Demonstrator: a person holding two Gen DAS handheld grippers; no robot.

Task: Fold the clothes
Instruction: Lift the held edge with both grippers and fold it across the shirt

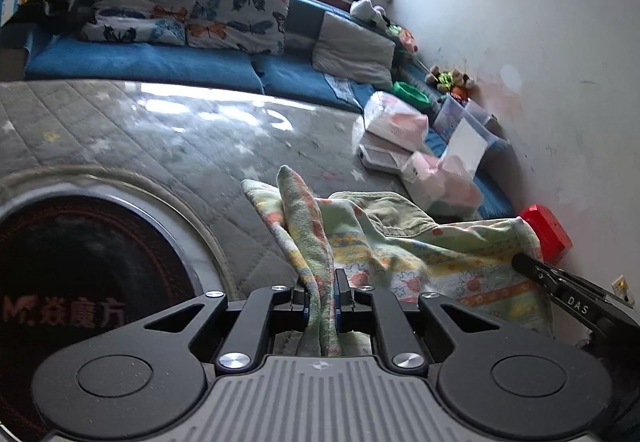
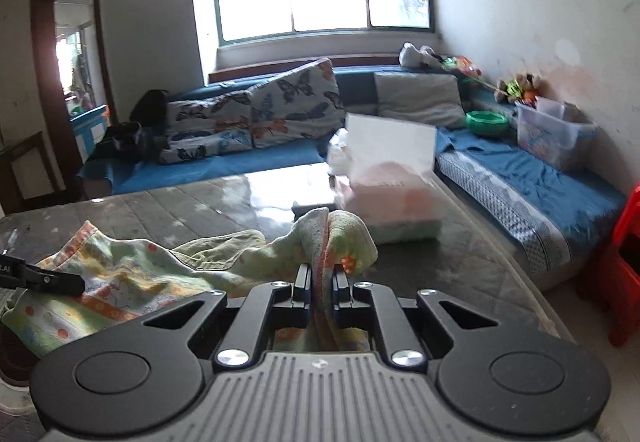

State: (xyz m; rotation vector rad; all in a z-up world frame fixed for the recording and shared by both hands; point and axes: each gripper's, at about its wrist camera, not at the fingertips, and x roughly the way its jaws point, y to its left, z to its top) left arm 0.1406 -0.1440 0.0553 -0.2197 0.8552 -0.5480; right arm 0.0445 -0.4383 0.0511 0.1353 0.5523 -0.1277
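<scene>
A pale green and yellow printed cloth (image 1: 420, 254) with orange flowers hangs stretched between both grippers above the grey quilted table (image 1: 160, 134). My left gripper (image 1: 322, 294) is shut on one bunched corner of it. My right gripper (image 2: 321, 286) is shut on another corner, and the same cloth (image 2: 132, 274) sags to its left. The right gripper's finger shows at the right edge of the left wrist view (image 1: 560, 286). The left gripper's finger shows at the left edge of the right wrist view (image 2: 44, 280).
Pink and white packages (image 1: 396, 122) sit on the table's far side, also in the right wrist view (image 2: 388, 194). A blue sofa (image 2: 540, 178) with butterfly cushions (image 2: 260, 114) wraps round the table. A red stool (image 2: 624, 254) stands at the right. A round black cooktop (image 1: 80, 274) lies at the left.
</scene>
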